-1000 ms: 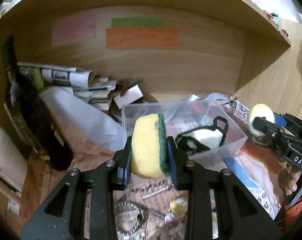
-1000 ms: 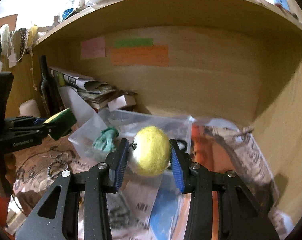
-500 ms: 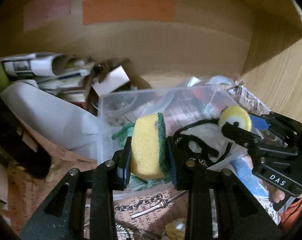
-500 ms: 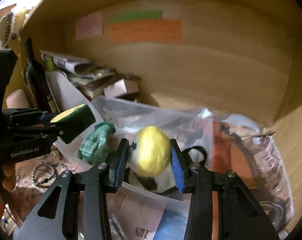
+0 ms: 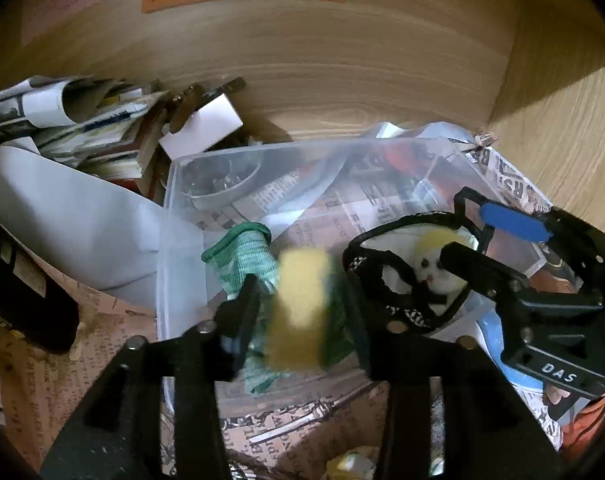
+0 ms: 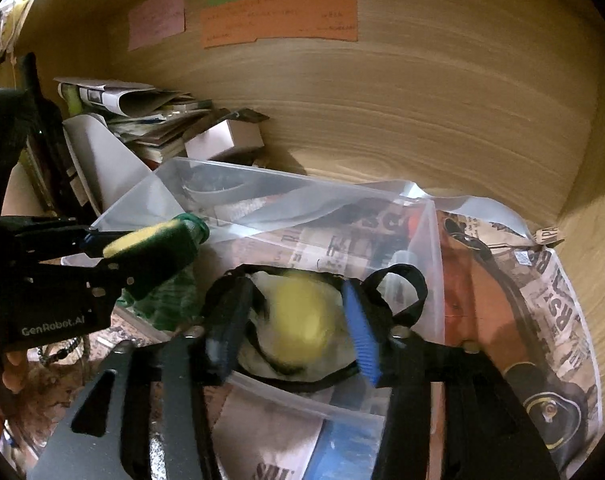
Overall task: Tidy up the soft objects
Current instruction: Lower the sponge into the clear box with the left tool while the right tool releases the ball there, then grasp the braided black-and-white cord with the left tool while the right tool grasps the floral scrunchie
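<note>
My left gripper [image 5: 302, 308] has its jaws spread wide over the clear plastic bin [image 5: 170, 216]; the yellow-and-green sponge [image 5: 298, 312] sits blurred between them with gaps on both sides, above a green knitted cloth [image 5: 242, 256]. My right gripper [image 6: 292, 328] also has wide jaws over the bin [image 6: 430, 272]; the yellow fuzzy ball [image 6: 302, 328] is blurred between them, over a white pad with black straps [image 6: 402, 280]. The left gripper and sponge [image 6: 150, 240] show at left in the right wrist view. The ball [image 5: 438, 256] shows in the left wrist view.
The bin stands in a wooden shelf cubby with coloured paper notes [image 6: 278, 16] on the back wall. Rolled newspapers and a small box [image 5: 202, 124] are piled at back left. A dark bottle [image 6: 42, 128] stands at left. Newspaper [image 6: 542, 280] lines the floor at right.
Both grippers moved forward and down over the bin. Both sets of jaws opened, and the sponge and ball now look loose and blurred between them.
</note>
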`<action>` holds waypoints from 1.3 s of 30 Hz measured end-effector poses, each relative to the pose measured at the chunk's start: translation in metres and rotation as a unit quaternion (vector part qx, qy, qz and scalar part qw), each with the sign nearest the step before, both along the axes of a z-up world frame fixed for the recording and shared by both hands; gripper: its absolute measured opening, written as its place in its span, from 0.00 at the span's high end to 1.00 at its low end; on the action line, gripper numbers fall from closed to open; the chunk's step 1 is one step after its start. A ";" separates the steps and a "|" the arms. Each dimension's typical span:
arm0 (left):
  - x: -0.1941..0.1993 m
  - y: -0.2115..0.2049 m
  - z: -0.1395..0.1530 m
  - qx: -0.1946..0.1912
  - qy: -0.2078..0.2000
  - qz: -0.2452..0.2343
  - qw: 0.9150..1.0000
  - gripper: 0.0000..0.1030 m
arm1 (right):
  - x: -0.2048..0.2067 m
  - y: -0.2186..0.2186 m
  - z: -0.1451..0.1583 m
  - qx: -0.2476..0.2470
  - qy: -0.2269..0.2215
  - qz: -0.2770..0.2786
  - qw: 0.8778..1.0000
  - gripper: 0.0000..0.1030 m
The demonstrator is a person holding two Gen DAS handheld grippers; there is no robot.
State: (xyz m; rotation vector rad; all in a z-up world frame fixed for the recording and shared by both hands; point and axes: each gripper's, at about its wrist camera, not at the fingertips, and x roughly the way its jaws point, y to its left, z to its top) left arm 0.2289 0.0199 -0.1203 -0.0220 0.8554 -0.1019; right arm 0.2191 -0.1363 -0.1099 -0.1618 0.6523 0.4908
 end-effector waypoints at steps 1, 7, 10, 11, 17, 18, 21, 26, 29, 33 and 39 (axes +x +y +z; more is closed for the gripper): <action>-0.003 0.000 0.002 0.001 -0.006 0.002 1.000 0.47 | -0.001 0.000 0.002 0.000 -0.006 -0.002 1.000 0.41; -0.022 -0.002 0.020 0.010 -0.037 0.004 0.999 0.37 | -0.014 -0.003 0.016 0.003 -0.042 -0.008 0.999 0.28; -0.035 -0.002 0.032 0.009 -0.057 0.008 0.998 0.29 | -0.020 -0.004 0.023 0.005 -0.054 -0.005 0.999 0.22; -0.041 0.000 0.037 0.007 -0.066 0.010 0.998 0.26 | -0.025 -0.006 0.027 0.008 -0.062 -0.007 0.998 0.18; -0.072 0.008 0.059 -0.001 -0.103 0.023 0.994 0.10 | -0.050 -0.015 0.046 0.024 -0.087 -0.003 0.996 0.15; -0.078 0.010 0.062 0.000 -0.110 0.028 0.994 0.07 | -0.053 -0.016 0.048 0.028 -0.091 -0.003 0.995 0.14; -0.095 0.016 0.066 0.007 -0.124 0.040 0.992 0.04 | -0.067 -0.022 0.056 0.044 -0.103 0.000 0.994 0.06; -0.115 0.028 0.055 0.005 -0.112 0.065 0.992 0.03 | -0.086 -0.026 0.055 0.054 -0.108 0.008 0.993 0.02; -0.123 0.037 0.040 0.006 -0.089 0.077 0.993 0.03 | -0.094 -0.026 0.050 0.049 -0.104 0.011 0.993 0.02; -0.130 0.043 0.016 0.014 -0.054 0.088 0.995 0.03 | -0.100 -0.022 0.034 0.040 -0.085 0.022 0.995 0.02; -0.137 0.049 -0.017 0.014 -0.015 0.098 0.995 0.03 | -0.103 -0.013 0.006 0.032 -0.036 0.039 0.998 0.02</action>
